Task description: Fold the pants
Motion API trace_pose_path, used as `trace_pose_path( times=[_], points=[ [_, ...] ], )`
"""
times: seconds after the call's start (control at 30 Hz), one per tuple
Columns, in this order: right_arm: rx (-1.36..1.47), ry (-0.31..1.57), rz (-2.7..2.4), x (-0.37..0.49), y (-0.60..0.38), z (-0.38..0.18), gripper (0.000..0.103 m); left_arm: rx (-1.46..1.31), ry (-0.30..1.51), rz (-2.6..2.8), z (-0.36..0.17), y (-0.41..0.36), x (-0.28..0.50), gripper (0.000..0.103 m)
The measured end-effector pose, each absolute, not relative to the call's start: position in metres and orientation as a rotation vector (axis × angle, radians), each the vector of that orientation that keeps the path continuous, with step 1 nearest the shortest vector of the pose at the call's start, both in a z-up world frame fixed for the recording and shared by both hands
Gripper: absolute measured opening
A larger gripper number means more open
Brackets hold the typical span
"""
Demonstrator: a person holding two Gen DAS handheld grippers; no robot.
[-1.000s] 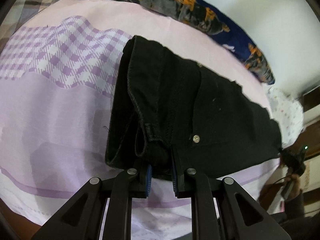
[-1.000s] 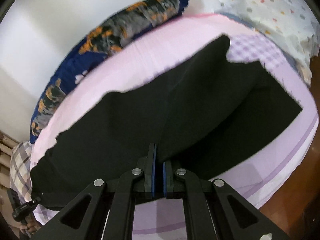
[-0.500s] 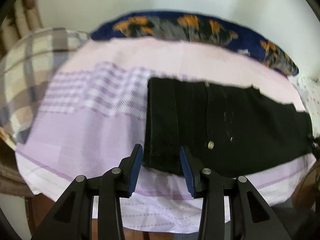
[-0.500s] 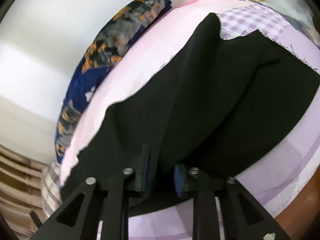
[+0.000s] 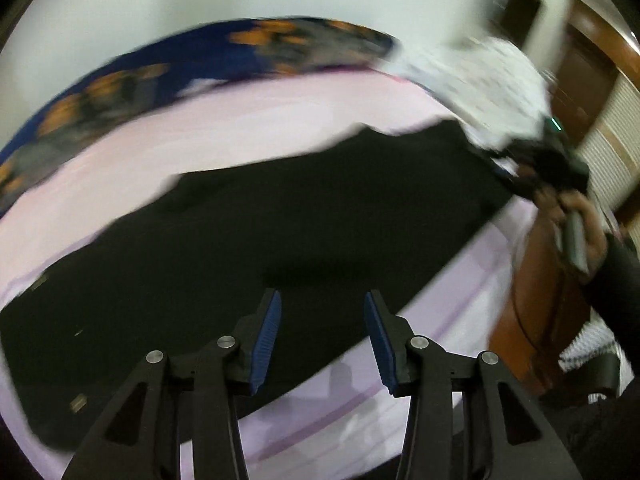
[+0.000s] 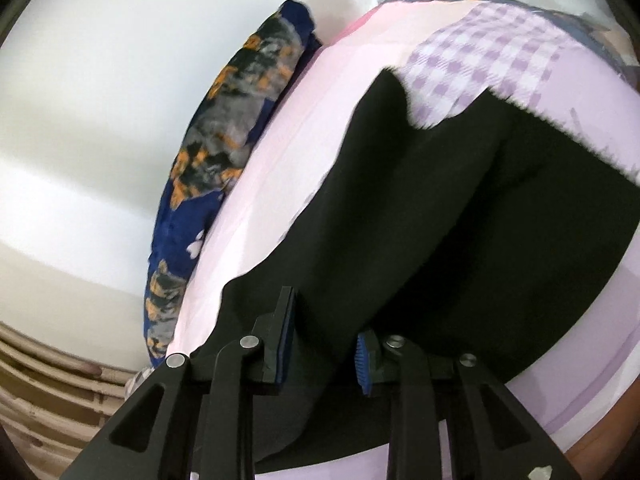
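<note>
Item: pants [image 5: 280, 240], black, of matte woven cloth, laid out lengthwise on a bed over a pink and lilac sheet [image 5: 280, 120]. In the left wrist view the garment is seen as one long dark band running from the lower left to the upper right, its upper edge uneven and a small pale tag noted near its lower left end (this view is blurred). In the right wrist view the pants [image 6: 460, 240] are seen doubled, one layer lying over the other with a soft ridge between them, and frayed threads are visible along the far hem beside a checked lilac panel [image 6: 480, 60] of the sheet. Left gripper [image 5: 322, 336]: jaws opening, held above the cloth, nothing between the blue pads. Right gripper [image 6: 324, 344]: jaws parted, a raised fold of the black cloth standing between them; whether the pads press on it cannot be told. A navy bolster with orange and grey print [image 6: 224, 152] is recorded along the far side of the bed against a white wall [image 6: 100, 100]. A spotted white pillow [image 5: 488, 84] lies at one end.
</note>
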State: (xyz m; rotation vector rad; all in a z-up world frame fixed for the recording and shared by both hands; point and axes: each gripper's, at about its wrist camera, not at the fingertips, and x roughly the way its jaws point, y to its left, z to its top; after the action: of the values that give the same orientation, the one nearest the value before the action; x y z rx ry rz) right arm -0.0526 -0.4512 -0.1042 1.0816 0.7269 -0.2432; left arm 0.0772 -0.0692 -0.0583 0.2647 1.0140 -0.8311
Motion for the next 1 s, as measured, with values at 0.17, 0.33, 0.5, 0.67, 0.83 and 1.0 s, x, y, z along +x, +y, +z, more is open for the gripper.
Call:
trace_pose_path(
  times=[0.17,0.33,0.5,0.67,0.83,1.0],
  points=[
    [1.121,0.726,-0.251,-0.056,-0.475,-0.113,0.026,0.327,1.081,-0.969,-0.083,-0.133,0.067,0.045],
    [1.173,0.697,-0.244,-0.062,-0.489,-0.119,0.021,0.435,1.043,-0.992,-0.094,-0.171,0.056,0.045],
    [1.206,0.666,-0.185,-0.064,-0.496,-0.111,0.007,0.486,1.025,-0.991,-0.104,-0.193,0.048,0.045],
    [1.179,0.633,-0.176,-0.064,-0.498,-0.095,0.008,0.527,1.024,-0.954,-0.120,-0.217,0.047,0.044],
    [1.191,0.640,-0.264,-0.071,-0.516,-0.105,0.010,0.523,1.003,-0.931,-0.124,-0.225,0.052,0.022],
    [1.212,0.655,-0.321,-0.077,-0.538,-0.122,0.010,0.493,1.016,-0.935,-0.125,-0.226,0.056,0.012]
  ],
)
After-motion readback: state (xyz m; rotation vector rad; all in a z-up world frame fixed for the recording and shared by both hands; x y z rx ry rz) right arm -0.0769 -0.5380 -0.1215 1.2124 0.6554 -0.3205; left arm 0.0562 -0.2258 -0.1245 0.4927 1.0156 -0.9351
